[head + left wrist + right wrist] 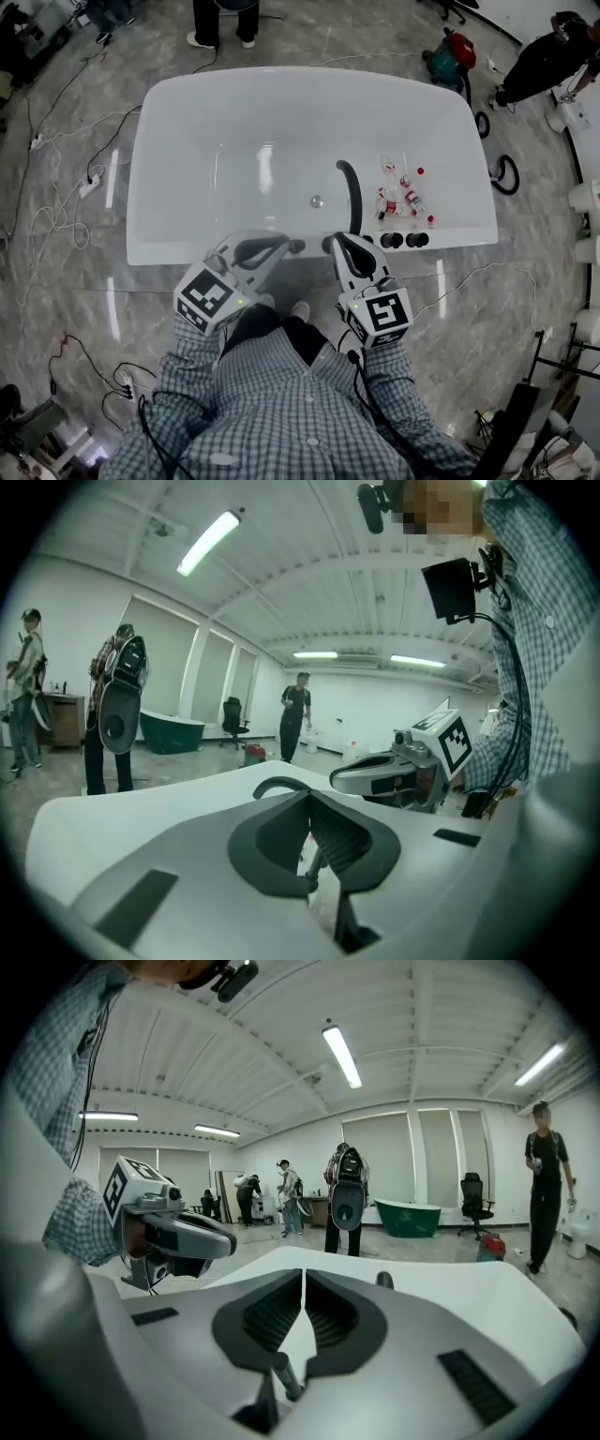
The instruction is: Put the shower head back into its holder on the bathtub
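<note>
The white bathtub (187,122) lies across the head view. A black curved shower head (352,192) rises from the fittings on the near rim and arches over the basin; its top shows as a dark arc (277,785) in the left gripper view. Whether it sits in its holder I cannot tell. My left gripper (281,247) and right gripper (339,242) hover side by side above the near rim, close to my chest. Both are shut with nothing between the pads, as seen at the left gripper (309,803) and the right gripper (303,1288) in their own views.
Black knobs (404,240) sit on the near rim to the right. Several small red-and-white bottles (403,192) lie in the tub's right end, with a drain (317,201) at mid-basin. Cables (56,202) trail over the floor at left. People (296,714) stand around the room.
</note>
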### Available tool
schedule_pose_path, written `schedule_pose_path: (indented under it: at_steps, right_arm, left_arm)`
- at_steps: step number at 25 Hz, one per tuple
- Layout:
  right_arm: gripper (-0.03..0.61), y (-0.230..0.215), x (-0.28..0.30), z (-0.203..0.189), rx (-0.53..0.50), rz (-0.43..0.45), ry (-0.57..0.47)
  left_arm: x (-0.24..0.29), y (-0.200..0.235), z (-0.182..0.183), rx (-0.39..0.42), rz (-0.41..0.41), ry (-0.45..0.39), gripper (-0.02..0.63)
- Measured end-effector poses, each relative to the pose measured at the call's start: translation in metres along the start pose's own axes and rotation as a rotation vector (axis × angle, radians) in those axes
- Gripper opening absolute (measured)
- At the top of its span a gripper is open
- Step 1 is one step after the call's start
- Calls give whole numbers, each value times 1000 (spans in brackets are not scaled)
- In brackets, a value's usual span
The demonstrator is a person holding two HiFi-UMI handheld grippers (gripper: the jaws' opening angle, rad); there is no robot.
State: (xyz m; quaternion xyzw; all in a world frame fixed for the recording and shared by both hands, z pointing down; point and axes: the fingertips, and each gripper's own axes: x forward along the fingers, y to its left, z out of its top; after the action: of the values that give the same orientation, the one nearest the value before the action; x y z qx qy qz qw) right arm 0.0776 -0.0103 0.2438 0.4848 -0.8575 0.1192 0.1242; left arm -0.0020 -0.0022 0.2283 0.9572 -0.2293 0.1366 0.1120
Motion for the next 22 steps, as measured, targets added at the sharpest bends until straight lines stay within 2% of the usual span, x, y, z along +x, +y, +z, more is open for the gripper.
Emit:
schedule_pose_path:
  at_steps: [4, 8, 15, 22]
  right_arm:
    - [21, 10, -17, 48, -100, 29, -65]
    - [21, 24, -33, 78, -110, 58, -132]
    - [21, 36, -33, 92, -187, 93, -142]
    - [18, 48, -34, 109, -173, 132, -218]
  left_arm:
    - [-11, -8, 37, 13, 14, -42, 11]
    - [-22, -23, 56, 45, 12, -53, 11]
    - [-31, -29, 71, 92, 29, -83, 11]
    - [-35, -22, 77, 54, 44, -100, 11]
